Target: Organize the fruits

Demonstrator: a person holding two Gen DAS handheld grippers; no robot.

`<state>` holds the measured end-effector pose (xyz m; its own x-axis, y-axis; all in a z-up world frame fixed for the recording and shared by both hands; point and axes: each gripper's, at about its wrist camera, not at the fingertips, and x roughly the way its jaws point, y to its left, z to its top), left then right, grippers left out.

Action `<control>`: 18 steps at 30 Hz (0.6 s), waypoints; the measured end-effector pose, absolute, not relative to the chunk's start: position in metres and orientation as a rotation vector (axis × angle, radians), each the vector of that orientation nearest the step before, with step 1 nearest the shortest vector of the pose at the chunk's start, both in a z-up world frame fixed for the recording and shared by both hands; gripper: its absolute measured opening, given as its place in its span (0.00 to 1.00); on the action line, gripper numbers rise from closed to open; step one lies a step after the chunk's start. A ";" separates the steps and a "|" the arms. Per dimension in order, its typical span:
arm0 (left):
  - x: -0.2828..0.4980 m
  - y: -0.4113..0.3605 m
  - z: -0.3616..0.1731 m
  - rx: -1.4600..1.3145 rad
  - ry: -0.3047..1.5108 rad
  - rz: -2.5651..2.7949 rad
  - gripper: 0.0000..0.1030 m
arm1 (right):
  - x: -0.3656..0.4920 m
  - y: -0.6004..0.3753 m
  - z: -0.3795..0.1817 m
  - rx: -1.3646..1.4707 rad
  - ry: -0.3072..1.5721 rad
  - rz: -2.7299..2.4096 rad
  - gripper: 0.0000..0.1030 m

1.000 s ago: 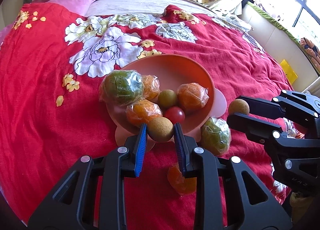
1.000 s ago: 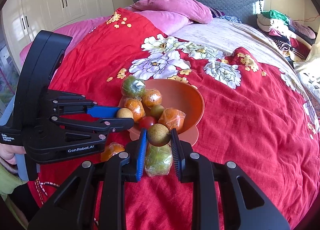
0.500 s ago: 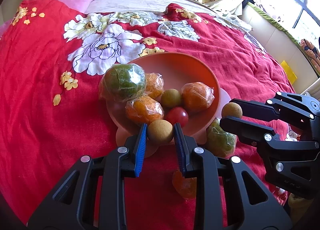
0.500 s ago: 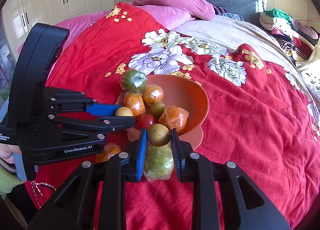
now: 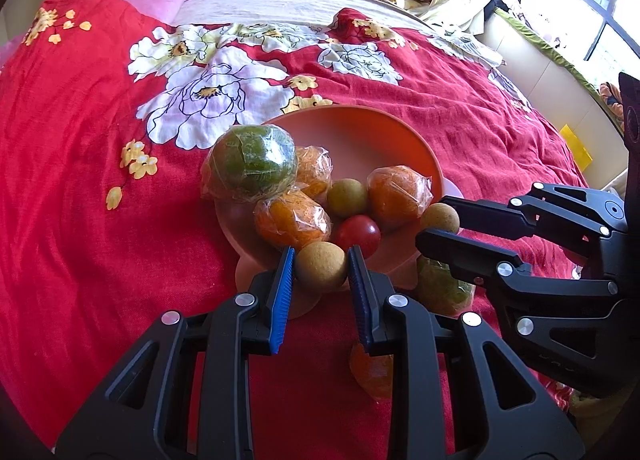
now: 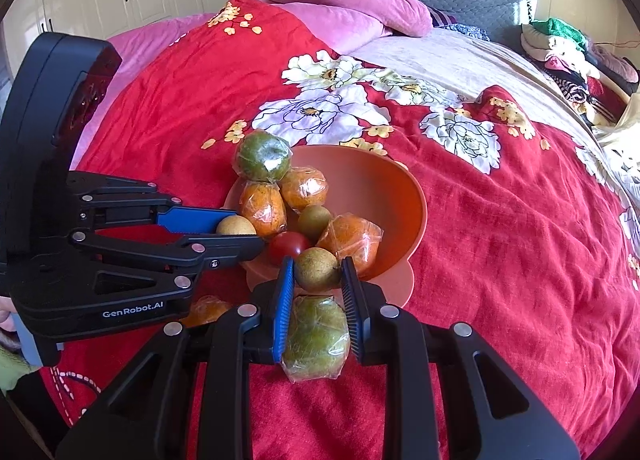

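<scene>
I hold left gripper (image 5: 321,264) clenched on tan fruit (image 5: 321,268), right gripper (image 6: 317,271) clamped on second tan fruit (image 6: 317,268); both poised at orange bowl (image 6: 396,195) rim for drop-in.

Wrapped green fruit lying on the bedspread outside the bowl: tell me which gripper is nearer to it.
Right. The right gripper, shut on a brown fruit, hangs just above the wrapped green fruit; the left gripper is off to its side, at the bowl's near rim.
</scene>
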<state>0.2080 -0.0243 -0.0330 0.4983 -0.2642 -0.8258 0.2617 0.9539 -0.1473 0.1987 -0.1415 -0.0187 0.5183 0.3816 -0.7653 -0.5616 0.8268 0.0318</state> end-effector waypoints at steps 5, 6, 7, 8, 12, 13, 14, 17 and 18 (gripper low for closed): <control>0.208 -0.024 -0.033 -0.001 1.000 -0.318 0.19 | 0.201 -0.142 -0.021 -0.228 0.858 0.562 0.23; 0.208 -0.024 -0.033 -0.002 1.000 -0.318 0.19 | 0.200 -0.143 -0.021 -0.227 0.855 0.561 0.23; 0.208 -0.024 -0.033 -0.003 1.000 -0.318 0.19 | 0.200 -0.143 -0.020 -0.227 0.852 0.563 0.23; 0.208 -0.024 -0.033 -0.003 1.000 -0.318 0.19 | 0.199 -0.143 -0.019 -0.228 0.848 0.564 0.23; 0.208 -0.024 -0.033 -0.001 1.000 -0.317 0.19 | 0.199 -0.144 -0.016 -0.227 0.839 0.562 0.24; 0.208 -0.024 -0.033 -0.002 1.000 -0.318 0.19 | 0.199 -0.145 -0.016 -0.225 0.839 0.558 0.25; 0.209 -0.024 -0.034 -0.003 1.000 -0.318 0.19 | 0.199 -0.145 -0.015 -0.222 0.839 0.558 0.26; 0.208 -0.024 -0.034 0.000 1.000 -0.318 0.19 | 0.197 -0.147 -0.013 -0.214 0.837 0.557 0.28; 0.208 -0.024 -0.033 -0.002 1.000 -0.318 0.19 | 0.196 -0.147 -0.012 -0.214 0.835 0.558 0.29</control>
<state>0.2077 -0.0240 -0.0332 0.4982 -0.2635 -0.8261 0.2614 0.9540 -0.1467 0.1963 -0.1471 -0.0125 0.5383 0.3831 -0.7507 -0.5464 0.8368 0.0352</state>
